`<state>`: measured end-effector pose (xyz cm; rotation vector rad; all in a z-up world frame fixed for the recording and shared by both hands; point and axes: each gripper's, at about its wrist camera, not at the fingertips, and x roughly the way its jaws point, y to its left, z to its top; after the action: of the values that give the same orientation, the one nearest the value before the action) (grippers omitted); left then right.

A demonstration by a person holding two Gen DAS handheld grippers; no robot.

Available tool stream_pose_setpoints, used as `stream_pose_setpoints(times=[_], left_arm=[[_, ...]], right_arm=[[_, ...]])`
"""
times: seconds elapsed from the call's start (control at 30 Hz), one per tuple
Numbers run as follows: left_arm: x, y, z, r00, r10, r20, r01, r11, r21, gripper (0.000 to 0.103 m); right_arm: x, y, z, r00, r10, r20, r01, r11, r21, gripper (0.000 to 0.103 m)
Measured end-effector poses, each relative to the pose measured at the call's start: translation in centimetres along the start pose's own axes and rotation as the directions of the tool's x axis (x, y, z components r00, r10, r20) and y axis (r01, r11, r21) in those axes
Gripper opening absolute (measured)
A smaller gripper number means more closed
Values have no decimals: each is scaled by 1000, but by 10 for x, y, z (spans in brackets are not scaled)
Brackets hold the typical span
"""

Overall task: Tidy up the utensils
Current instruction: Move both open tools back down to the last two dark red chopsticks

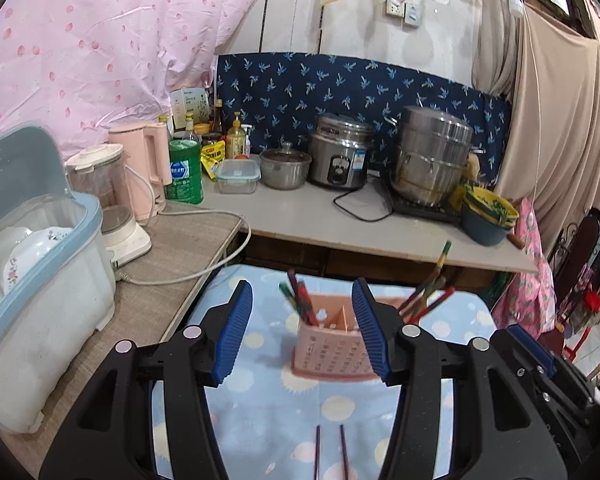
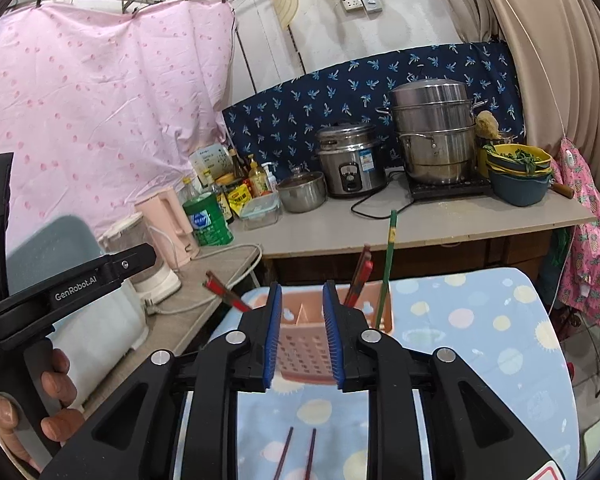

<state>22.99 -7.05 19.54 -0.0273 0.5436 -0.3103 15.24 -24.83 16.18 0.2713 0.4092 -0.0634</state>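
Left wrist view: my left tongs [image 1: 302, 328] gape empty; right tongs [image 2: 302, 332] narrowly parted, empty; careless reaching could topple the pink holder [image 1: 332, 354] with its chopsticks [image 1: 300, 300].

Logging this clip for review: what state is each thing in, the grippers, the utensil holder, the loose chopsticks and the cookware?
left gripper: open, empty
right gripper: partly open, empty
pink utensil holder: upright on the dotted cloth, chopsticks standing in it
two dark chopsticks: lying loose on the cloth
rice cooker: lid on
steamer pot: lidded, on the cooktop
clear food box: lid on
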Motion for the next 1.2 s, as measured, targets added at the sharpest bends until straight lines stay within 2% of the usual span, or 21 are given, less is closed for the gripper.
stream_pose_setpoints(times=[0.07, 0.33, 0.7, 0.93, 1.2], left_arm=[[-2, 2, -14, 1000, 2, -19, -1, 1000, 10, 57], [-1, 11, -69, 992, 10, -123, -8, 1000, 22, 57], [-16, 7, -131, 979, 10, -204, 3, 998, 63, 61], [-15, 12, -181, 956, 21, -293, -3, 998, 62, 63], [-14, 21, -233, 923, 39, -384, -17, 998, 61, 63]], right_arm=[[-6, 1, -11, 1000, -3, -11, 3, 1000, -10, 28], [-26, -3, -56, 997, -14, -78, 14, 1000, 2, 30], [-49, -2, -115, 987, -14, -161, 14, 1000, -2, 30], [-56, 3, -162, 970, -51, -237, 38, 997, -60, 30], [-54, 8, -225, 934, -60, -352, 29, 995, -92, 30]])
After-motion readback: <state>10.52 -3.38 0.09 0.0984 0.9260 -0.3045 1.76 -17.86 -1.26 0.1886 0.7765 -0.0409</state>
